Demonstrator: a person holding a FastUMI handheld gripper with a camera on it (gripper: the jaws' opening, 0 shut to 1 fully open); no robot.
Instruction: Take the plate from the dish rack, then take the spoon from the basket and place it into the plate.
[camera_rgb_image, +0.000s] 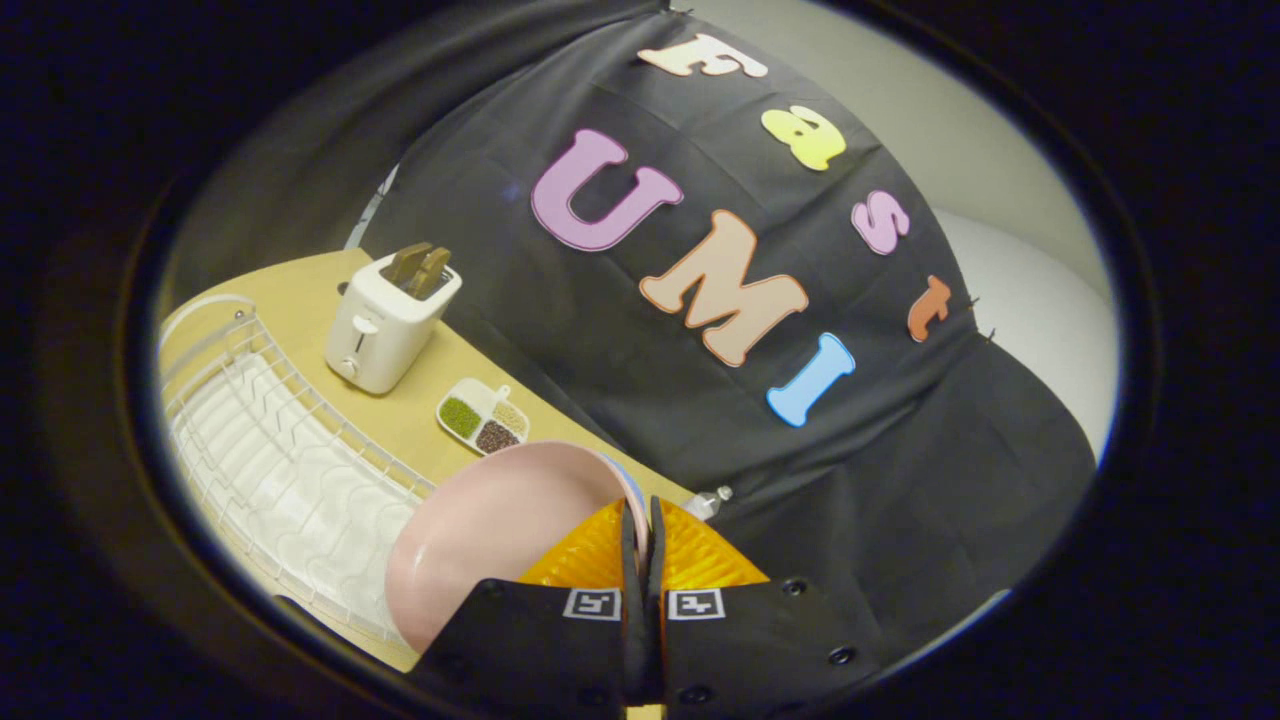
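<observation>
Nearest the camera, the gripper (641, 530) is seen with its two fingers (600, 565) drawn close together, and the rim of a pink plate (480, 530) is pinched between them, both fingers being pressed against its edge. The plate is held nearly on edge, its hollow face turned to the left of the fingers and its body extending out over the near corner of a white wire dish rack (270, 450). The whole view is strongly tilted, so the gripper is shown rolled to one side rather than level with the wooden table (300, 290). The rack is set on that table, with a white ribbed tray seen beneath its wires; whether the plate is touching the rack cannot be told. Beyond the rack, a white toaster (390, 320) is stood on the table, with two brown slices projecting from its slots. Between the toaster and the plate, a small divided dish (483, 415) is laid, filled with green, dark and pale grains in separate compartments. A small clear bottle top (708, 500) is glimpsed just beyond the fingers, against the black cloth wall (850, 480).
</observation>
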